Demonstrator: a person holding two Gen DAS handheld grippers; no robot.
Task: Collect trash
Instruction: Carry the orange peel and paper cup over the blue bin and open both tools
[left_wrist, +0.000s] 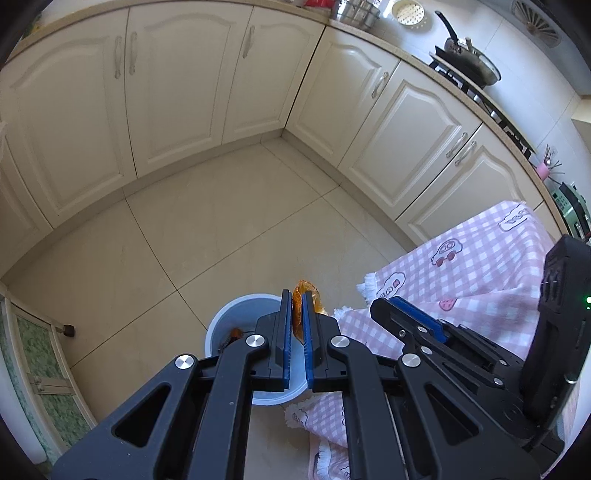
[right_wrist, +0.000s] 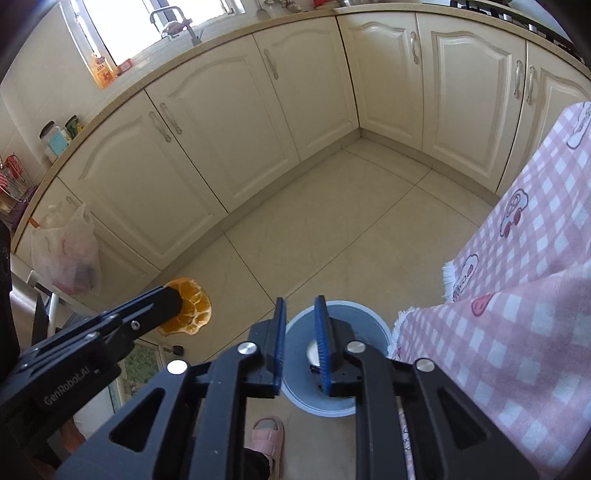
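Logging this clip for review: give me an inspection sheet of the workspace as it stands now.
Surface: tiled floor, bare around the bin.
Job's things: orange peel held in the air; pale bin on the floor, scraps inside.
Clutter: plastic bag hanging at the cabinets; pink slipper.
Grippers: left gripper shut on the peel; right gripper open, above the bin.
Cables: nothing seen.
Surroundings: cream cabinets, pink checked cloth, pan on the stove.

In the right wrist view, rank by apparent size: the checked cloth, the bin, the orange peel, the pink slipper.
1. Pink checked cloth, far the largest.
2. Bin.
3. Orange peel, held by the left gripper.
4. Pink slipper: looks close to the peel, partly hidden, so their order is unsure.
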